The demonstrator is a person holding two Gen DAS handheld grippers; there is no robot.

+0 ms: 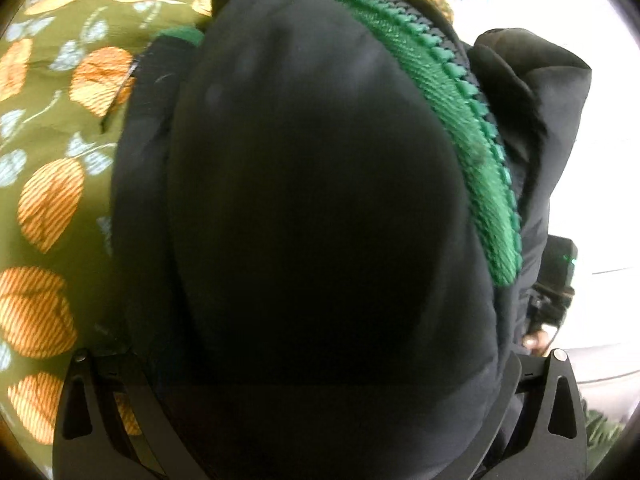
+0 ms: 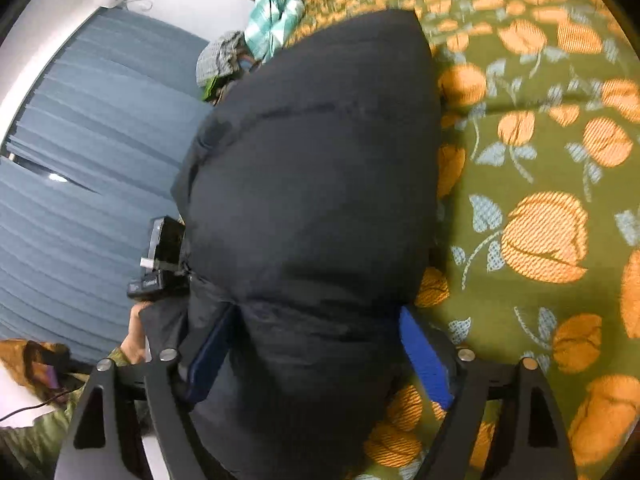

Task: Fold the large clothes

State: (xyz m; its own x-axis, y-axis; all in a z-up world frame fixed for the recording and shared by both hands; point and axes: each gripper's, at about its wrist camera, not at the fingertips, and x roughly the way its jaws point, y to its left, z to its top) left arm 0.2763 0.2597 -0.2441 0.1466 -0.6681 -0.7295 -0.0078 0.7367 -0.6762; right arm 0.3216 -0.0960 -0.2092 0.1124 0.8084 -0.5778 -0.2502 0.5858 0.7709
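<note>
One black puffer jacket (image 2: 312,184) is seen at the centre, with one green zipper (image 1: 460,92) running toward two o'clock. One flowered bedspread (image 2: 532,152) is counted at three o'clock, one blue curtain (image 2: 88,128) at nine o'clock, and one checked cloth (image 2: 272,16) at twelve o'clock.

Left wrist view sits pressed close against the black padded jacket (image 1: 320,220), facing steeply down, floral bedspread (image 1: 52,184) at left. Right wrist view also looks down close onto the jacket, bedspread at right, blue curtain (image 2: 88,152) at left. Both 2 views share jacket and bedspread.
</note>
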